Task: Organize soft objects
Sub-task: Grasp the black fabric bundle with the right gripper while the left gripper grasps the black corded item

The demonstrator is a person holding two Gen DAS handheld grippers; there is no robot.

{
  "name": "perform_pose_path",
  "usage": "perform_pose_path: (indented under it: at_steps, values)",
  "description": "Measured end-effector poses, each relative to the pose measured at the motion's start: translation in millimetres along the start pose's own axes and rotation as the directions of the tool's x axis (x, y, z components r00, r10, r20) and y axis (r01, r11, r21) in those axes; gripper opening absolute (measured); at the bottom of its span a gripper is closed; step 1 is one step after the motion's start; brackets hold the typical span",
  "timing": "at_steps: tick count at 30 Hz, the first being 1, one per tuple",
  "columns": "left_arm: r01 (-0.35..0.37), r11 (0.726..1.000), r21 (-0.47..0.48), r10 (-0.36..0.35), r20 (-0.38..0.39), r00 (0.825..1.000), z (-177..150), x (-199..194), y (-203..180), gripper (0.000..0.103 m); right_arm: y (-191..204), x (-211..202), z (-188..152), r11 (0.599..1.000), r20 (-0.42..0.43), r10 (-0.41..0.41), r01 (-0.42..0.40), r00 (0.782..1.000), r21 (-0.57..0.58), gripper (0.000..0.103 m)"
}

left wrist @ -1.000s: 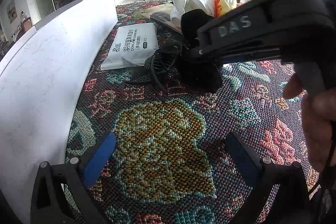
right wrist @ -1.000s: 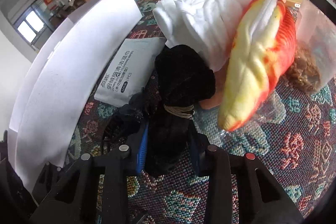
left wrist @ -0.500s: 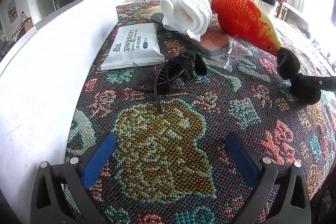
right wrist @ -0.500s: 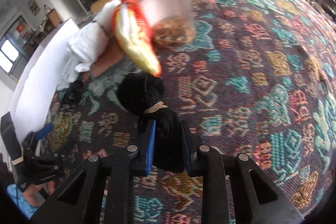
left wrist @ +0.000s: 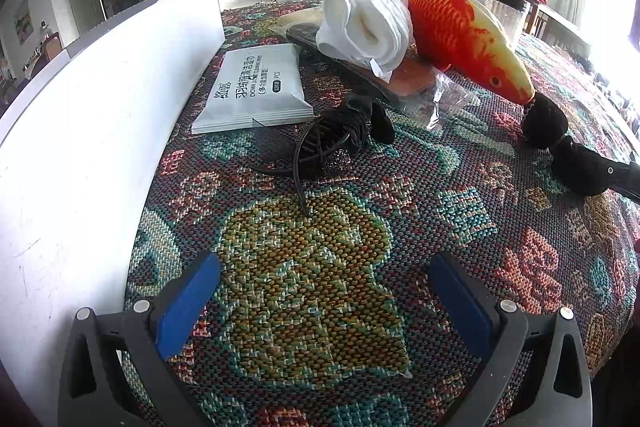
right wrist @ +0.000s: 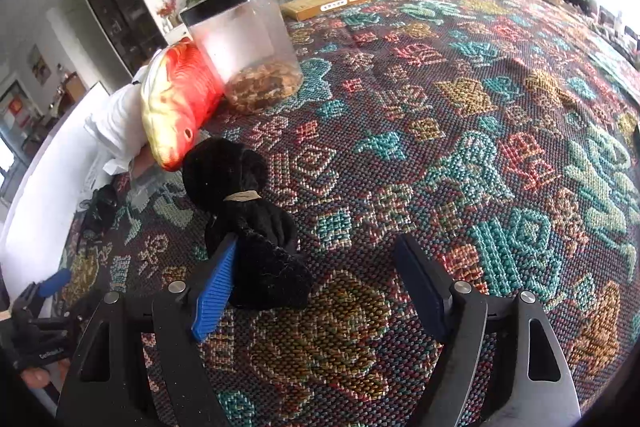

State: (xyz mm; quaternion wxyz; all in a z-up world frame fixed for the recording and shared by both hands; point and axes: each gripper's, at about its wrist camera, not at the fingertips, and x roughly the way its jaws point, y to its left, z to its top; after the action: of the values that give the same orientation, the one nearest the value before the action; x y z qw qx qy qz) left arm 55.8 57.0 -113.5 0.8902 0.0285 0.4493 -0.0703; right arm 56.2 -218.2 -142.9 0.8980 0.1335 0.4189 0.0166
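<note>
A black cloth bundle [right wrist: 240,203] tied with a rubber band lies on the patterned tablecloth, beside the nose of an orange plush fish [right wrist: 176,107]. My right gripper [right wrist: 316,279] is open; the bundle's end rests against its left finger. The bundle [left wrist: 560,143] and fish [left wrist: 460,35] also show in the left wrist view, with a rolled white cloth [left wrist: 364,23] and a tangled black item [left wrist: 336,139]. My left gripper [left wrist: 320,299] is open and empty over the tablecloth.
A white board [left wrist: 100,107] stands along the left. A white wipes packet [left wrist: 256,87] lies beside it. A clear jar with a black lid [right wrist: 244,43] stands behind the fish. A flat yellow box [right wrist: 332,3] lies further back.
My right gripper carried the black bundle rightward away from the pile, set it down by the fish's nose and opened. The left gripper has not moved.
</note>
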Motion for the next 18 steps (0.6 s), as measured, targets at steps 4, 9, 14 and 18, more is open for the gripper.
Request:
perform_pose_path:
  at_steps: [4,9,14,18]
  values:
    - [0.010,0.999,0.045,-0.008,-0.040,0.999,17.2,1.2,-2.4,0.103,3.4,0.4,-1.6,1.000,0.001,-0.009,0.009,1.000,-0.011,0.081]
    - [-0.019,0.997,0.081,0.017,0.020,1.000,49.1,4.9,-10.5,0.103,4.8,0.4,-1.8,1.000,0.002,-0.009,0.009,1.000,-0.013,0.081]
    - [0.041,0.995,0.089,-0.036,-0.051,0.998,65.7,31.9,-15.3,0.043,9.7,-14.2,-4.4,0.999,0.049,-0.038,0.040,0.998,-0.031,0.081]
    - [0.107,0.994,0.010,-0.106,-0.047,0.993,64.0,24.5,-6.9,0.037,26.0,-33.2,1.1,0.994,0.084,-0.020,0.028,0.996,-0.101,0.081]
